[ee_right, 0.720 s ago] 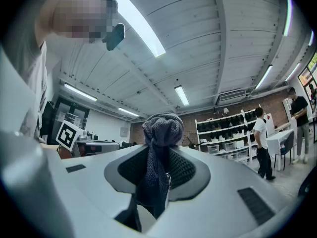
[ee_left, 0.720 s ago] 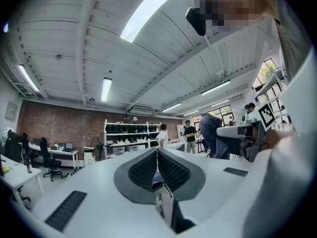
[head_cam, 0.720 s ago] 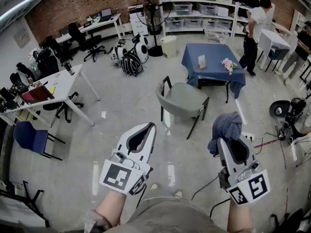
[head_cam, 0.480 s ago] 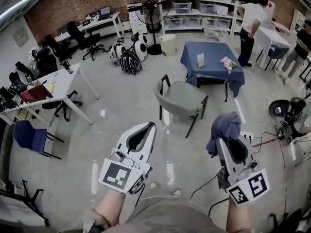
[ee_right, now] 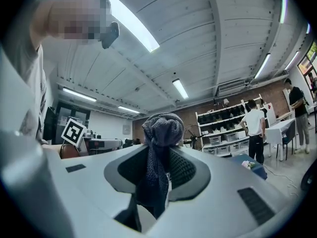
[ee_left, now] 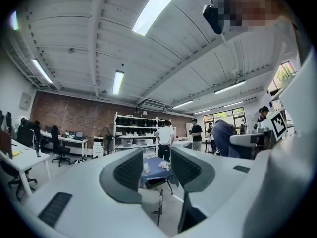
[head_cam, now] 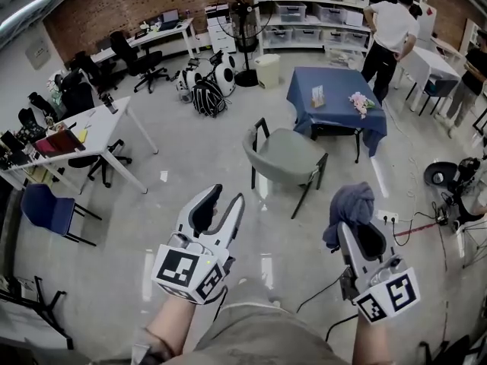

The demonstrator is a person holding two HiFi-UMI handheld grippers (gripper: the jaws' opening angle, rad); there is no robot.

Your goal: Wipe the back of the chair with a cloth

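Looking down from the head view, I am holding my left gripper (head_cam: 228, 195) level over the grey floor (head_cam: 190, 158), its 2 jaws standing partly apart with nothing between them. My right gripper (head_cam: 358, 230) is pinching a dark blue-grey cloth (head_cam: 351, 206), which is bunching up past the jaw tips. The grey chair (head_cam: 285, 157) is standing ahead of both grippers and well apart from them, between me and a blue-covered table (head_cam: 335, 90). A person (head_cam: 388, 33) is standing farther off by the shelves (head_cam: 319, 14). Turning to the left gripper view, my 2 ribbed pads are sitting roughly half open, and the gap between them is holding nothing. The chair (ee_left: 148, 198) and the blue-covered table (ee_left: 154, 166) are showing through that gap, far beyond the tips. Turning to the right gripper view, my 2 jaws are closing on the cloth (ee_right: 159, 133). Its folds are hanging down between the pads and a rounded bunch is rising above them. The cloth is not touching the chair.
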